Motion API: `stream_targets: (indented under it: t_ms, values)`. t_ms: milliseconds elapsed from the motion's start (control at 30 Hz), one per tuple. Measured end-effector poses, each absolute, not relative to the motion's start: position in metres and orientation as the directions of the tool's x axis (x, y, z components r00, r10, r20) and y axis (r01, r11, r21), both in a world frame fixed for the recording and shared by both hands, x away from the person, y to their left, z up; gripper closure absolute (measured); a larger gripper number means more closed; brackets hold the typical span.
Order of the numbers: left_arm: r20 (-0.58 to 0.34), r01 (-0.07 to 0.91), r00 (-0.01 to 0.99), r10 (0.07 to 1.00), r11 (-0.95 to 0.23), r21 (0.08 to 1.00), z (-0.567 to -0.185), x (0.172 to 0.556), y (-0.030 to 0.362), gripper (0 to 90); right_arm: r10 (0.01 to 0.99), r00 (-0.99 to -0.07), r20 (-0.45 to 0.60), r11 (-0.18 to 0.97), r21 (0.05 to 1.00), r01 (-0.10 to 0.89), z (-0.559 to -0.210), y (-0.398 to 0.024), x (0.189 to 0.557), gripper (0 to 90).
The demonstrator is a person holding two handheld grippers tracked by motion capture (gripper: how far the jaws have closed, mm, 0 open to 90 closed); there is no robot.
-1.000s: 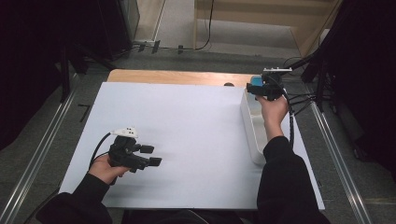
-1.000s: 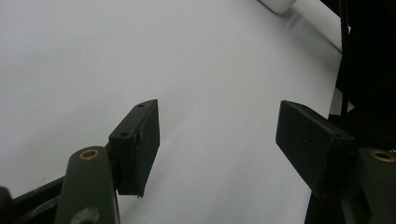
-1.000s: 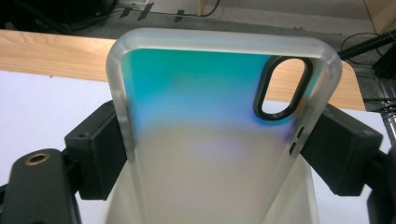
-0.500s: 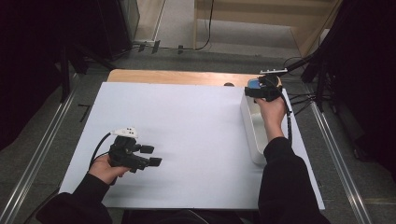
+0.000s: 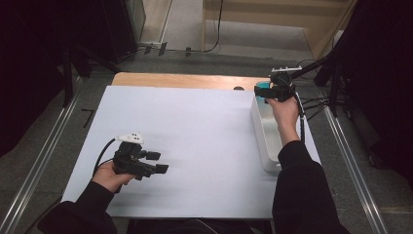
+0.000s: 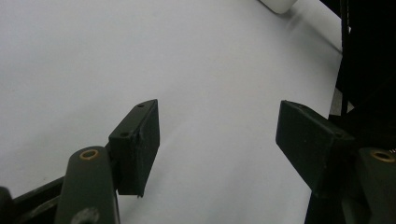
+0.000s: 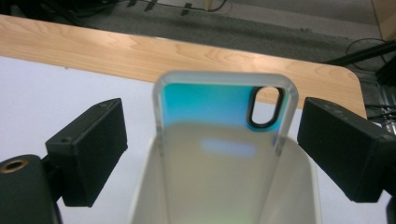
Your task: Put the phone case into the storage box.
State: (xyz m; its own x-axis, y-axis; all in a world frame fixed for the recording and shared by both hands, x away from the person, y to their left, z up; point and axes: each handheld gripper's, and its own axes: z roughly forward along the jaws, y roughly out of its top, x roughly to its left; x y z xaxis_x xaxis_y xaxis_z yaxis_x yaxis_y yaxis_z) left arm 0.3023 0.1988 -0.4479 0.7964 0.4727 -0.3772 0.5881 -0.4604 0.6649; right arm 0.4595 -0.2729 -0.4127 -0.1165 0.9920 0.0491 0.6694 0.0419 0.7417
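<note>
A phone case (image 7: 224,135), teal at the top and clear below, leans upright inside the far end of a white bin (image 7: 308,186). My right gripper (image 7: 212,149) brackets it with a gap on each side, so neither pad touches it; its jaws have just been opening with the case between them. From above, the right gripper (image 5: 267,92) hovers over the far end of the bin (image 5: 260,131), with the teal case (image 5: 263,86) at its tips. My left gripper (image 5: 160,162) rests low over the white tabletop at the near left. The left gripper (image 6: 219,135) stands open with nothing in it.
The white sheet (image 5: 195,136) covers most of the table, and a strip of bare wood (image 5: 185,80) shows along the far edge. Cables (image 5: 311,105) trail off the right side. Metal rails (image 5: 44,156) run along both sides on the floor.
</note>
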Motion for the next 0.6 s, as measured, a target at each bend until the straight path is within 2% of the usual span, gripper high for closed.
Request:
stream_targets:
  t_ms: [267, 600]
  values:
    - [-0.381, 0.593, 0.793, 0.475, -0.461, 0.660, -0.448, 0.303, 0.199, 30.1, 0.981, -0.170, 0.097, 0.046, 0.732, 0.680, -0.400, -0.270, 0.455, 7.2]
    - [-0.385, 0.594, 0.792, 0.474, -0.451, 0.666, -0.448, 0.303, 0.200, 30.1, 0.942, -0.297, 0.159, 0.083, 0.745, 0.662, -0.389, -0.271, 0.445, 7.7]
